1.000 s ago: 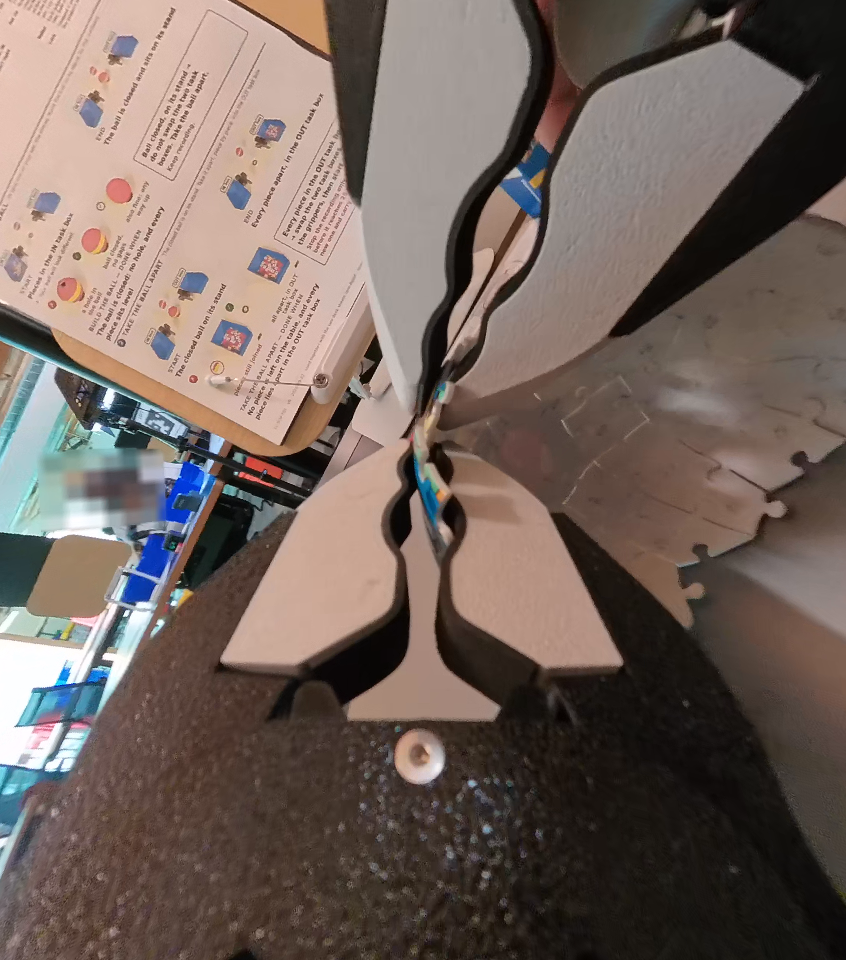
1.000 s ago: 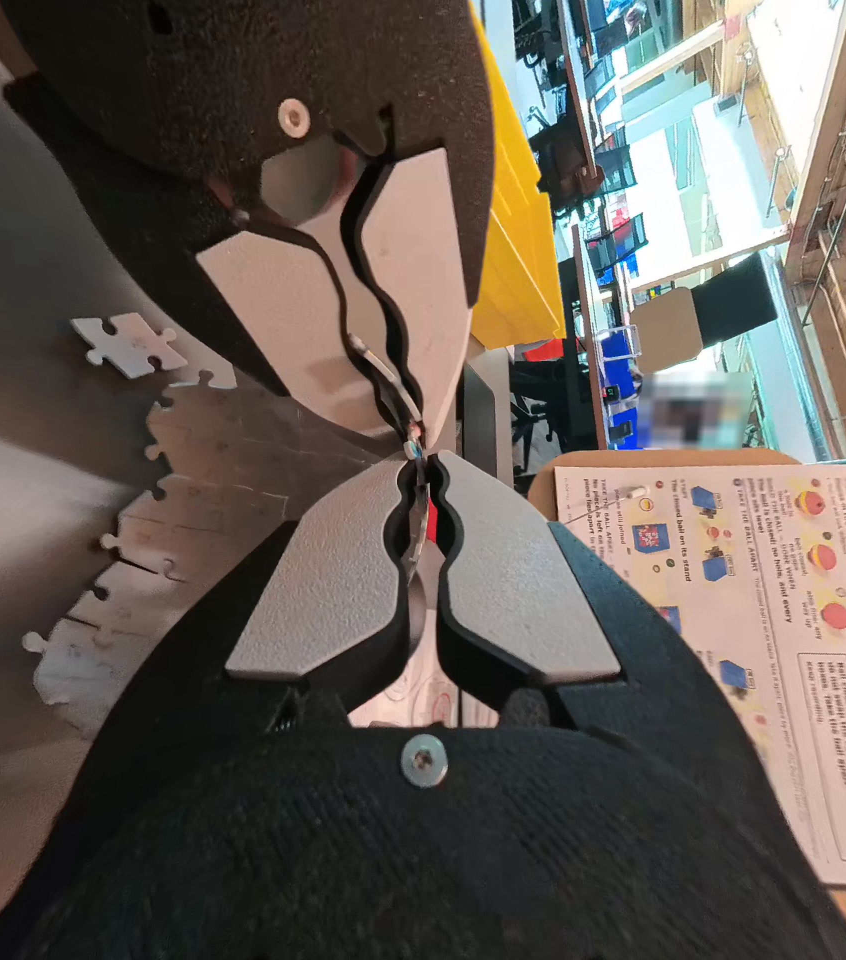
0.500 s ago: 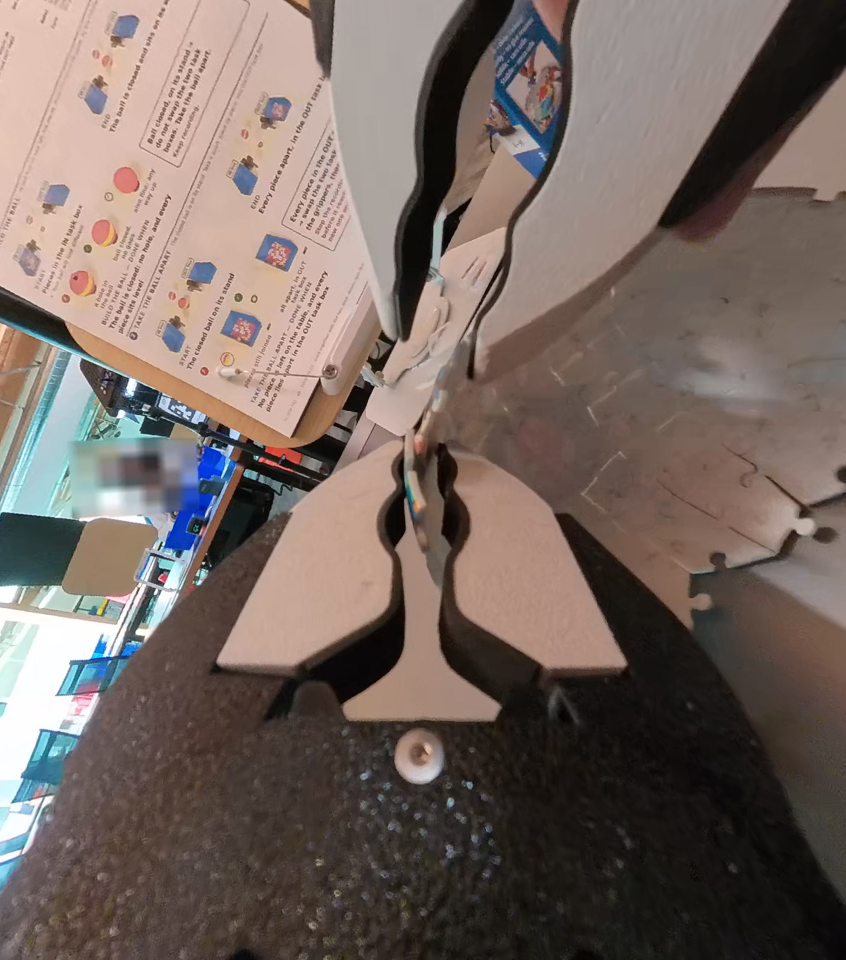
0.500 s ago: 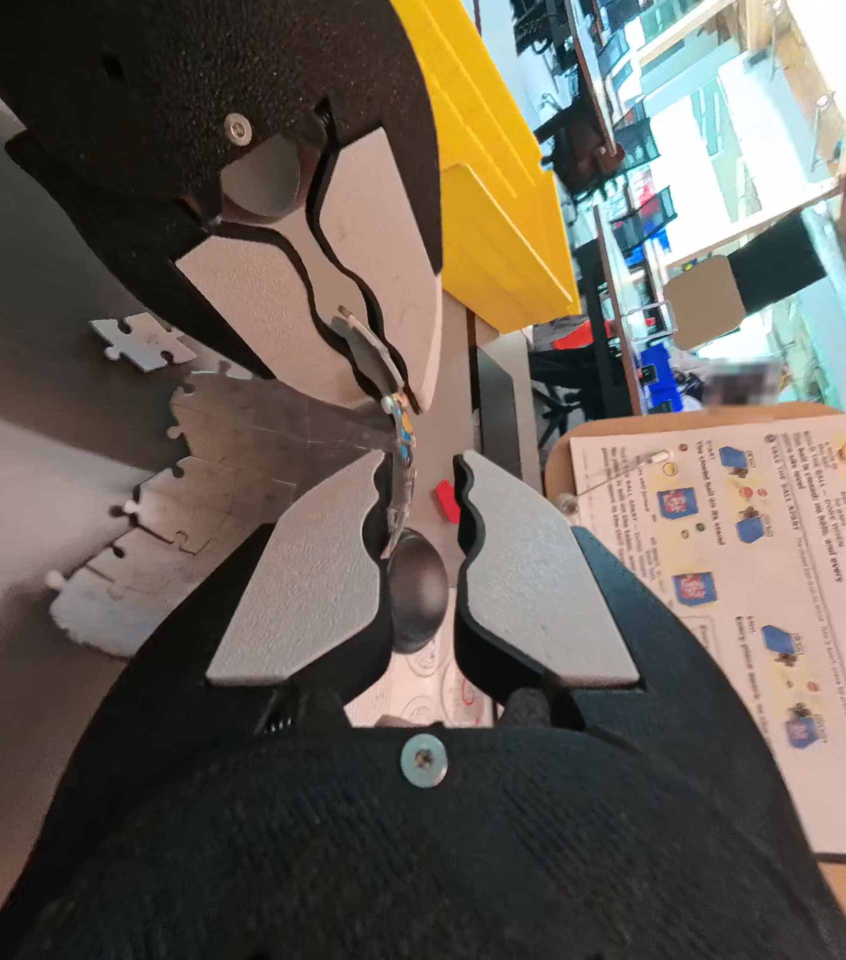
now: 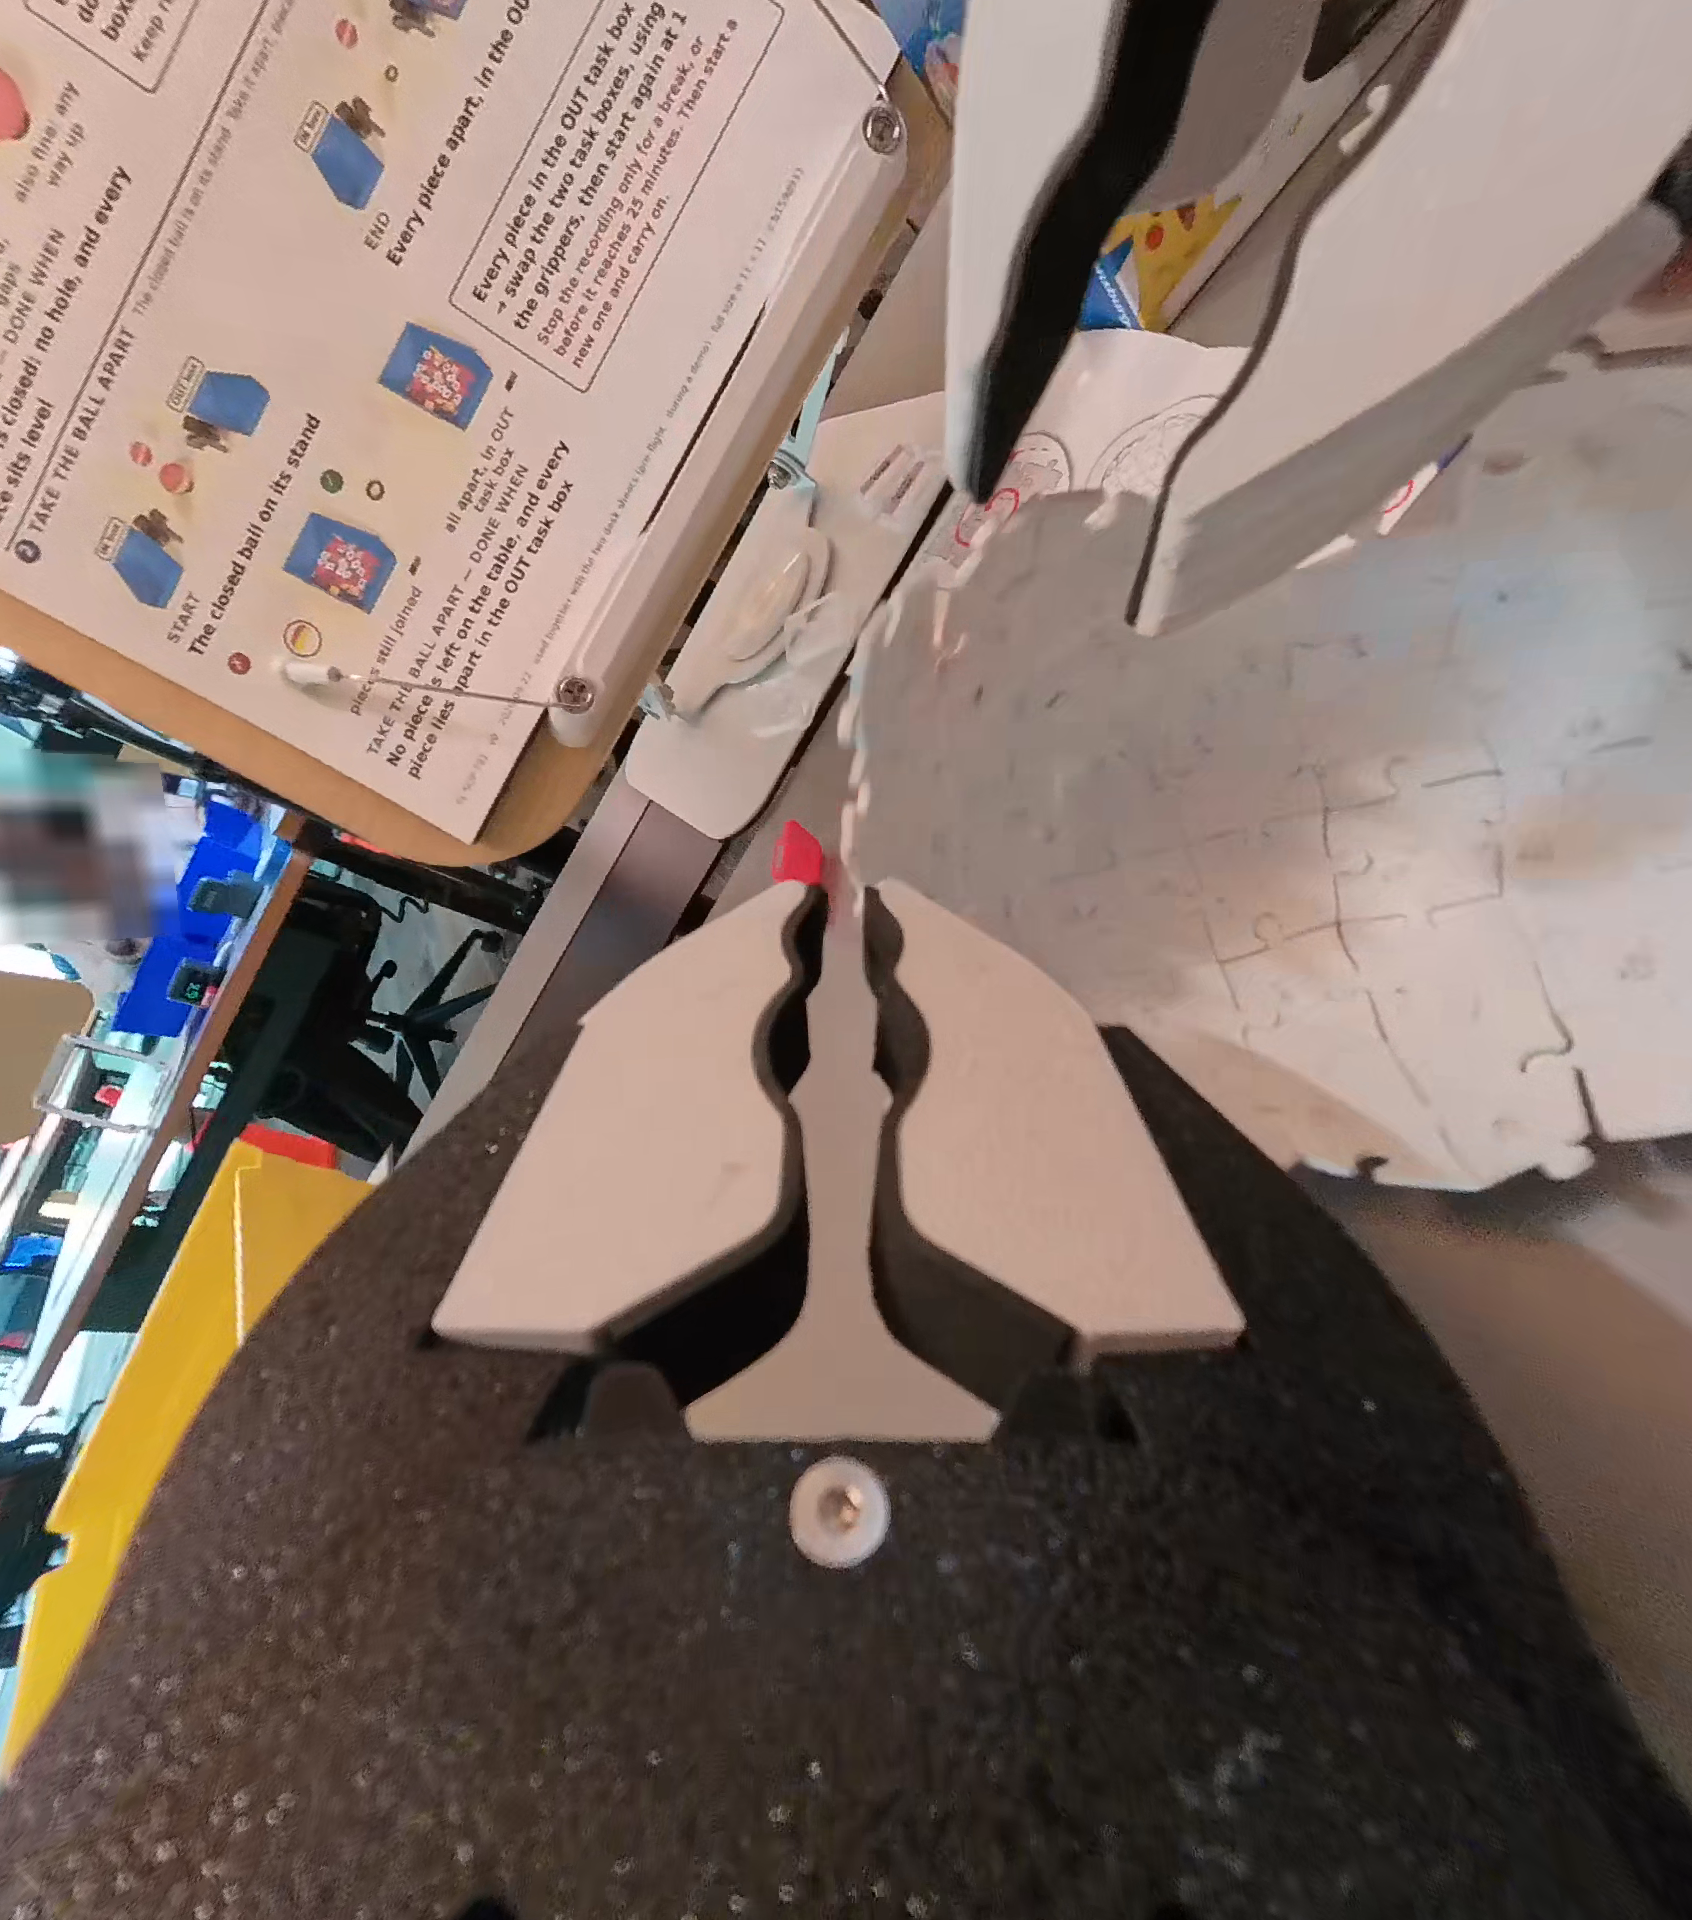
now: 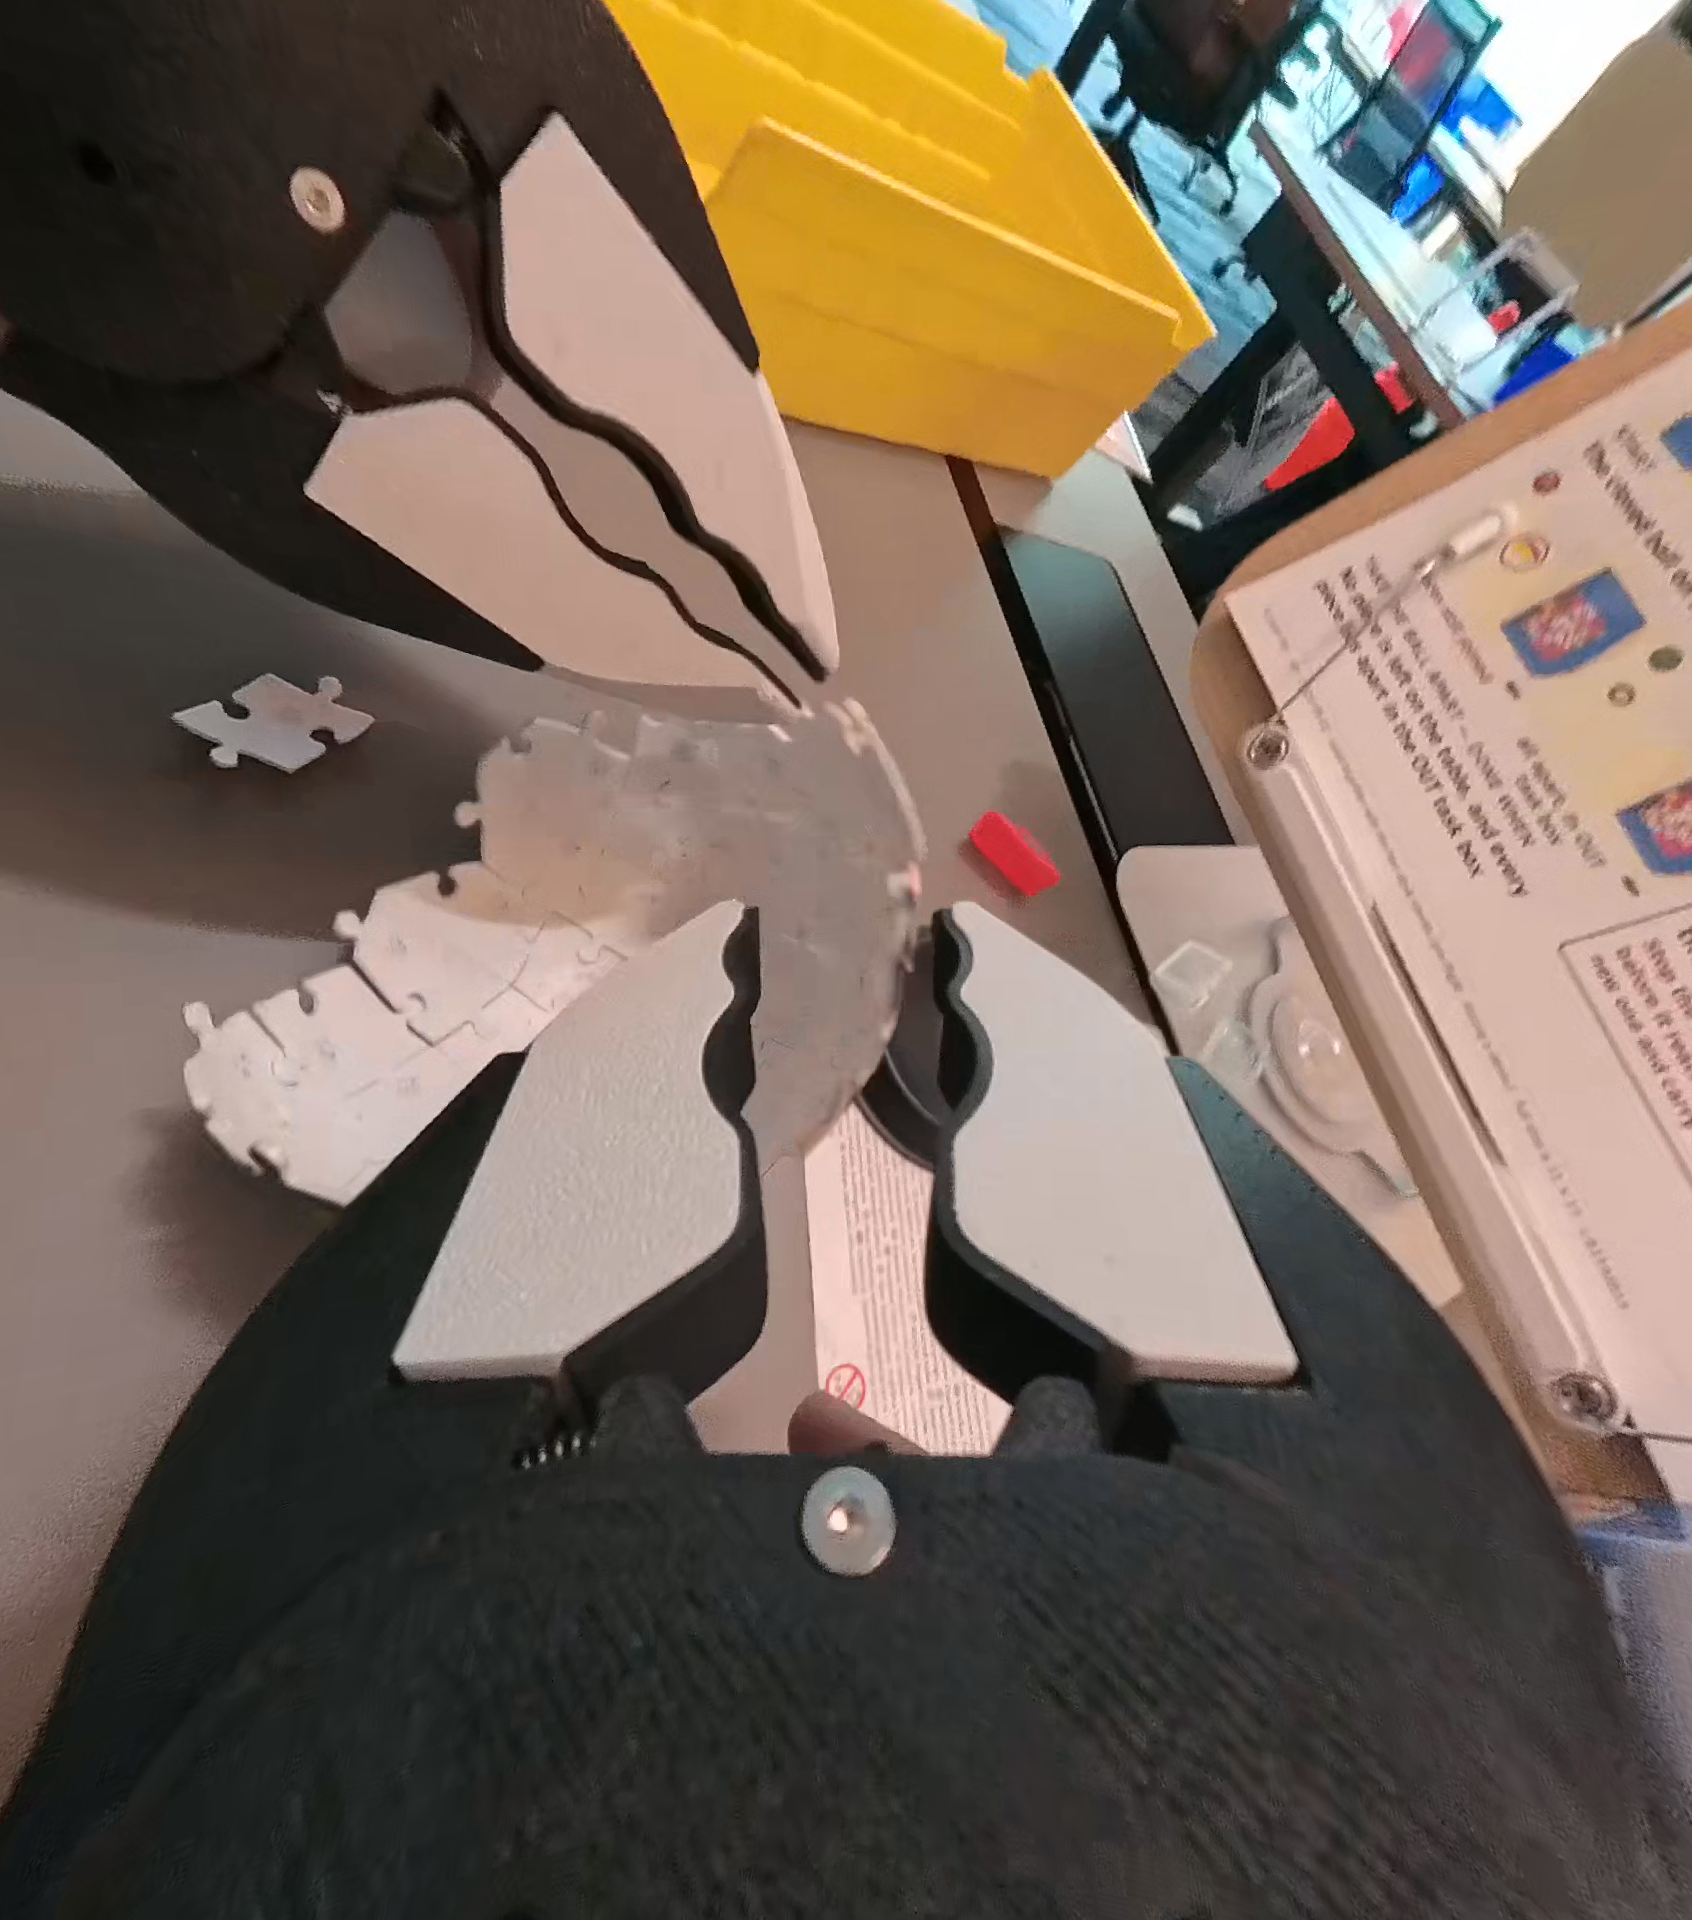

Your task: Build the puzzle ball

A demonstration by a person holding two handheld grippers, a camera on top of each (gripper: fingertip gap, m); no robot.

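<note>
Yellow bins (image 6: 935, 260), small red block (image 6: 1010, 854)

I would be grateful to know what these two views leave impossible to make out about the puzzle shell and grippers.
- Puzzle shell: printed outer face turned away in both views.
- Shell's lower part, right wrist view: hidden behind the right hand-held gripper.
- Left hand-held gripper: whether it pinches the shell's rim is blurred.
- Loose piece: its other face is hidden.

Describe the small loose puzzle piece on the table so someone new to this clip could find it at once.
Start in the right wrist view at the curved grey shell of joined puzzle pieces on the grey table. Just left of it lies one flat pale-grey jigsaw piece. Unlike its neighbours, it is joined to nothing.
</note>
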